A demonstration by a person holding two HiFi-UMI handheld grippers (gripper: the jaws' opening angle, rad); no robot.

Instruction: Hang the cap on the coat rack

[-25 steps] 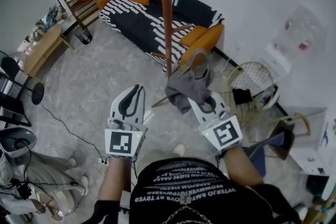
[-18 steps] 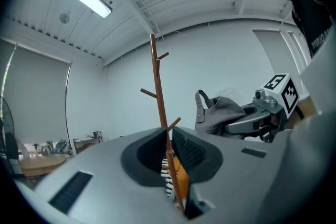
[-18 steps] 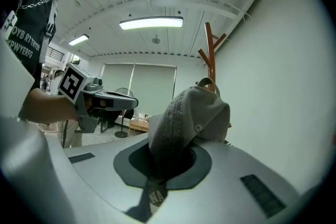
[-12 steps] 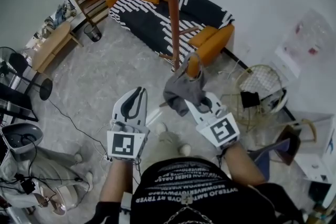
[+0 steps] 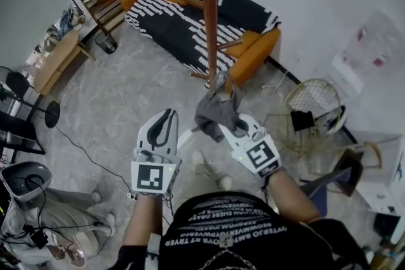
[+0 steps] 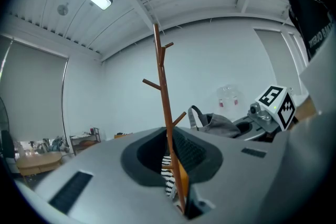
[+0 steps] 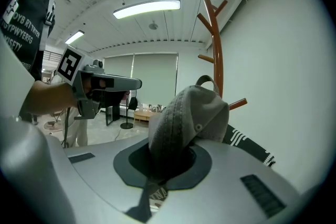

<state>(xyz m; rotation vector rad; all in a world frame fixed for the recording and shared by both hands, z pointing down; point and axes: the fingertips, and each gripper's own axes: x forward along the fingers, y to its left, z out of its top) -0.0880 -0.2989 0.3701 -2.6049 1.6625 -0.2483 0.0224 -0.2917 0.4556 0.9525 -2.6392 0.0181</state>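
Both fwd: L tongs (image 5: pixel 167 114) shut, R tongs (image 5: pixel 226 131) clamp cap (image 5: pixel 212 112).

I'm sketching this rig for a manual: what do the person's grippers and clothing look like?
The left gripper and right gripper are light grey, with curved fingers around a dark inner lining. Each carries a white cube printed with black square markers. The person wears a black top with white lettering.

Head camera, as I read it, looks steeply down over left gripper (image 5: pixel 166 116) and right gripper (image 5: pixel 233 131) to the floor (image 5: pixel 126 92). Each gripper camera sits close behind its own jaws, aimed outward along them — all three views share the coat rack (image 5: pixel 209 16).
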